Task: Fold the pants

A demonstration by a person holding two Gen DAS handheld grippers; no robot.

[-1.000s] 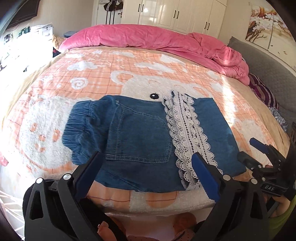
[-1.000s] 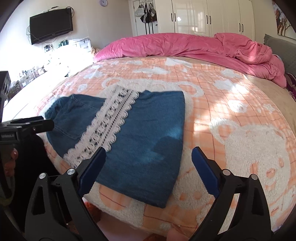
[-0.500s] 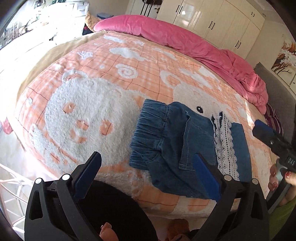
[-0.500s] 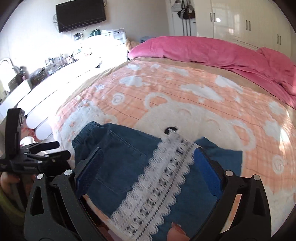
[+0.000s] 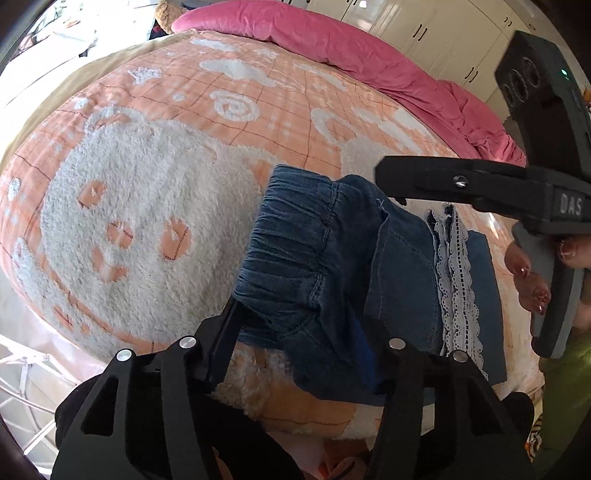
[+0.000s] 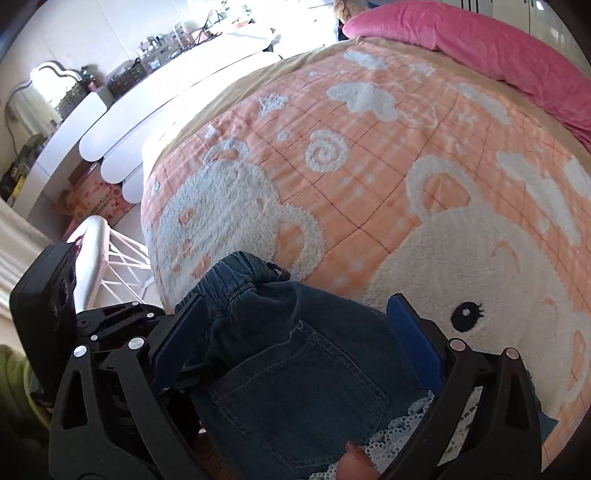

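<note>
Near the bed's (image 5: 229, 122) front edge, folded denim pants (image 5: 332, 266) lie on the orange-and-white bear blanket (image 6: 388, 155), elastic waistband bunched toward the left, white lace trim (image 5: 456, 280) toward the right. Pink duvet (image 5: 369, 55) piled along the far edge. White wardrobe doors (image 5: 436, 26) behind it; white scalloped dresser (image 6: 110, 122) with clutter along the left wall; white wire rack (image 6: 122, 258) at the bed's front left corner.

Left gripper (image 5: 295, 339): pitched steeply down at the front edge, jaws just closing to about half width, pads pressed on the waistband's near corner, denim bunched between them.

Right gripper (image 6: 291, 332): also pitched down, over the waistband and back pocket (image 6: 295, 376). Jaws wide, blue pads either side of the denim, not clamped. In the left wrist view its body crosses above the pants; a hand (image 5: 535, 273) with painted nails wraps the handle.
</note>
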